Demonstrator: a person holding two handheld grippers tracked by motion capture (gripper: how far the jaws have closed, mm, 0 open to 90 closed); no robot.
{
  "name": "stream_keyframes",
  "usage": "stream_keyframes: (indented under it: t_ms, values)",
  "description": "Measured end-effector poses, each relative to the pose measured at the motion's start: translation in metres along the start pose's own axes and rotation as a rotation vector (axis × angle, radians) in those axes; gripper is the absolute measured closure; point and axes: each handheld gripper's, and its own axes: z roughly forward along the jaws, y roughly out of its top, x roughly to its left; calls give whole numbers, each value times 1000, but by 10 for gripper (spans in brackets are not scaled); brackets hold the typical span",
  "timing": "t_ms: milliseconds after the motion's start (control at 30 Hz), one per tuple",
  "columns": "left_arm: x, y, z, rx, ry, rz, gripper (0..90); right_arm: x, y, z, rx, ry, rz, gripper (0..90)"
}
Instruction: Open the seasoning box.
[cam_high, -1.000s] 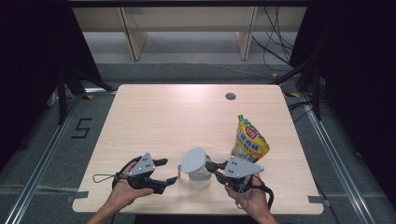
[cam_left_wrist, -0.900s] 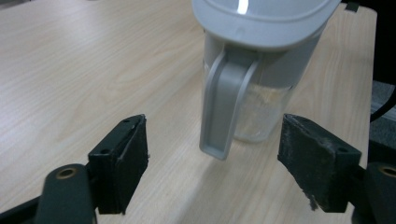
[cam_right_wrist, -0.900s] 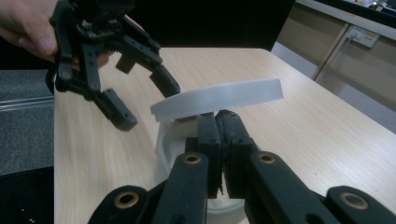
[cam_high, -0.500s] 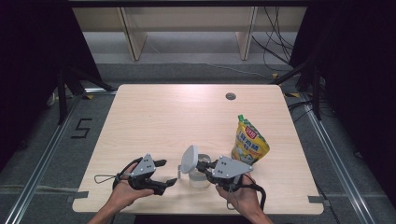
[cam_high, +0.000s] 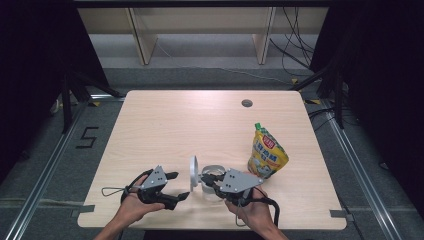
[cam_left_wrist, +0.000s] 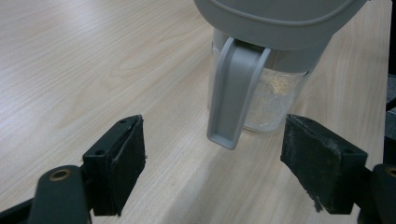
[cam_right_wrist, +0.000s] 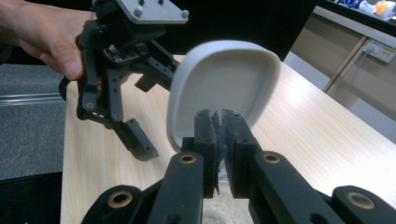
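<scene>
Right, my right gripper (cam_right_wrist: 219, 122) pinches the rim of a smooth grey rounded lid (cam_right_wrist: 223, 84), tipped upright over the clear plastic jar (cam_left_wrist: 275, 100) that holds pale crumbs. My left gripper (cam_left_wrist: 215, 172) stands wide, its rough black pads (cam_left_wrist: 322, 163) flanking the lid's flat grey latch (cam_left_wrist: 233, 91). A glossy yellow pouch (cam_high: 267, 155) stands beyond my right gripper, its print unreadable.

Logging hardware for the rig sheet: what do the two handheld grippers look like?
Both grippers, left and right, are black linkage frames with brass-coloured pivot pins, flat black jaw pads worn at the edges, a grey three-cornered plate with screws on top, and a trailing black cable. Forearms are bare, no sleeves.
</scene>
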Motion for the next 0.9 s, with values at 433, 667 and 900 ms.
stream_keyframes:
  t_ms: [433,667,900]
  values:
    - [0,0,0,-16,-5,-3,157,-17,-27,-27,6,-96,89,671]
    - [-1,1,0,7,38,-2,159,-26,-40,-41,15,-152,162,539]
    - [-1,2,0,-21,37,-56,165,-31,-59,-60,19,-191,209,469]
